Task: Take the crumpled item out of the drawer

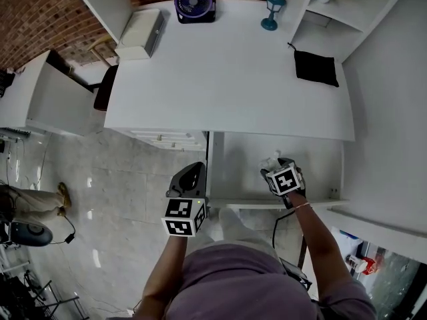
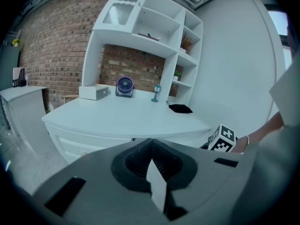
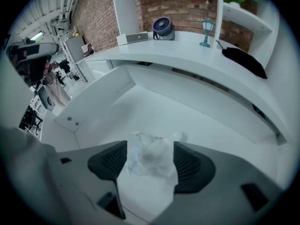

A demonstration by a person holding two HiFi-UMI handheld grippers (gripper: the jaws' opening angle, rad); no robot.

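Your right gripper [image 3: 150, 151]: fingers [image 3: 110, 161] wide, wad [image 3: 151, 162] dead between them on drawer [image 3: 197, 125] floor | left gripper [image 2: 151, 150]: fingers together, empty, outside it | right's nearer

On the desk [image 1: 227, 85], a box [image 1: 141, 34] sits at the far left corner, a fan [image 1: 194, 4] just right of it on the far edge, a lantern [image 1: 272, 11] further right, and a pouch [image 1: 316, 67] by the right edge. Below the near edge, the open drawer [image 1: 240, 169] holds the crumpled item [image 3: 149, 151] between the jaws of the right gripper [image 3: 150, 165]; the left gripper [image 1: 192, 172] is outside the drawer's left wall
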